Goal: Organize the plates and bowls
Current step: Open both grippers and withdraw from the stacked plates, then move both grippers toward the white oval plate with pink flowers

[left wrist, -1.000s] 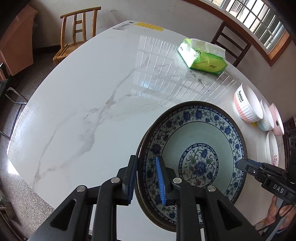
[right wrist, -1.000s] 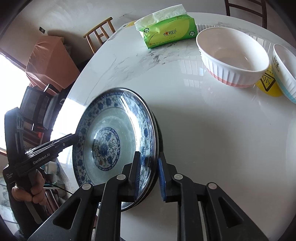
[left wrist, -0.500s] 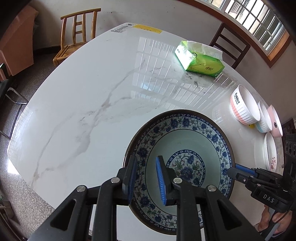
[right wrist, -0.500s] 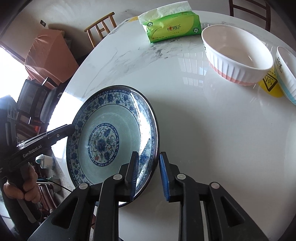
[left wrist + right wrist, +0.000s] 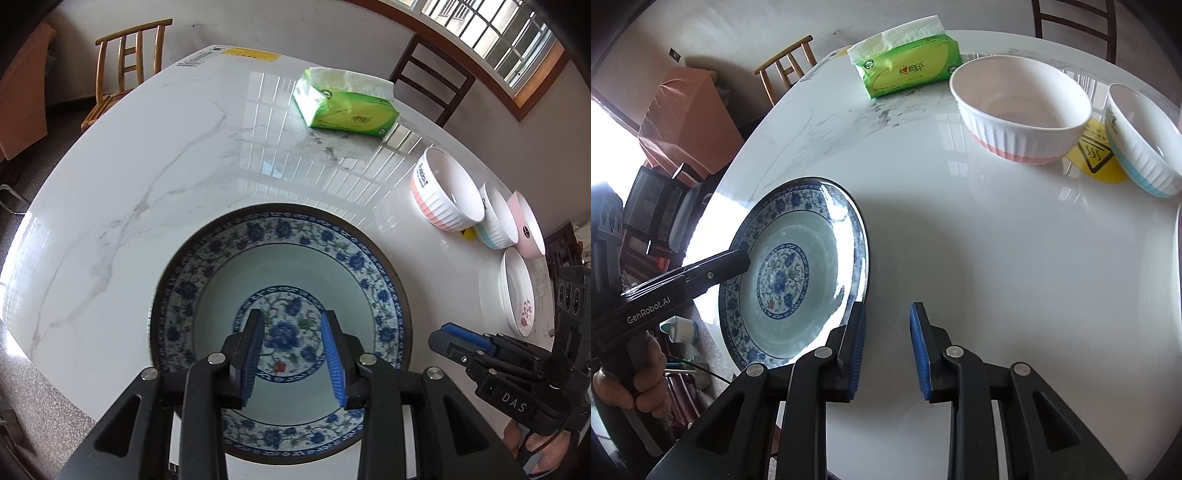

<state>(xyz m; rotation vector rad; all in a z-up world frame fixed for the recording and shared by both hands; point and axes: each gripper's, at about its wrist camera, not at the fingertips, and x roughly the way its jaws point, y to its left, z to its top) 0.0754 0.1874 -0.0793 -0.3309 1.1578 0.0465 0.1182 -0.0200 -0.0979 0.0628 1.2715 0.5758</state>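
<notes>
The fingers of the left gripper are opening over the blue plate with nothing between them, the right gripper stands open and empty just beside its rim, so the plate seems just set on the worktop; next probably a bowl.

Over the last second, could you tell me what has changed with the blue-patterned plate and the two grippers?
Both grippers have let go of the blue-patterned plate, which now lies flat on the table. The left gripper, its jaws opening with nothing between them, has moved over the plate's middle. The right gripper stands open just off the rim. The tissue pack and bowls stayed put.
</notes>
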